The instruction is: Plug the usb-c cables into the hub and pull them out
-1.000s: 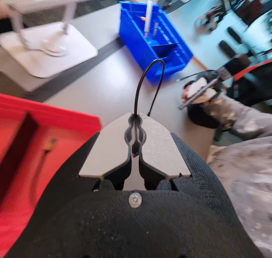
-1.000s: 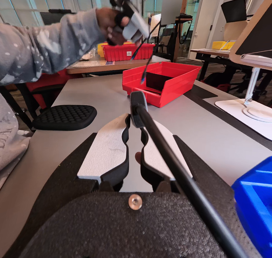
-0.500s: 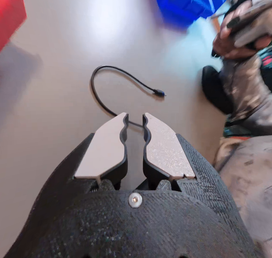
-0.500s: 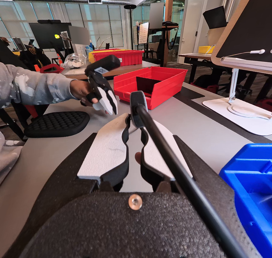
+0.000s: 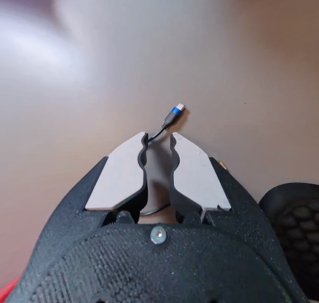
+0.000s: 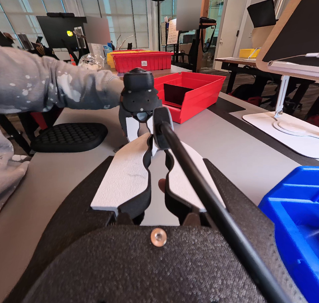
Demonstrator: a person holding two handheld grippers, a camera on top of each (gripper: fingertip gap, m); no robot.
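Cable plug (image 5: 174, 113) flat on table (image 5: 224, 53), pointing away up-right, left gripper (image 5: 158, 135) parted over it, right gripper (image 6: 156, 139) clamping hub (image 6: 162, 122).

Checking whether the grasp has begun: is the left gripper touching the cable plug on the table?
Apart. The left wrist view shows the plug lying beyond the open left gripper, table visible between them.

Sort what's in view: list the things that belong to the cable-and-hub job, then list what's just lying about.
Job:
- usb-c cable on the table
- hub in the right gripper
- left gripper, open over the cable

Lying about:
- red bin
- blue bin
- black pad
- white stand
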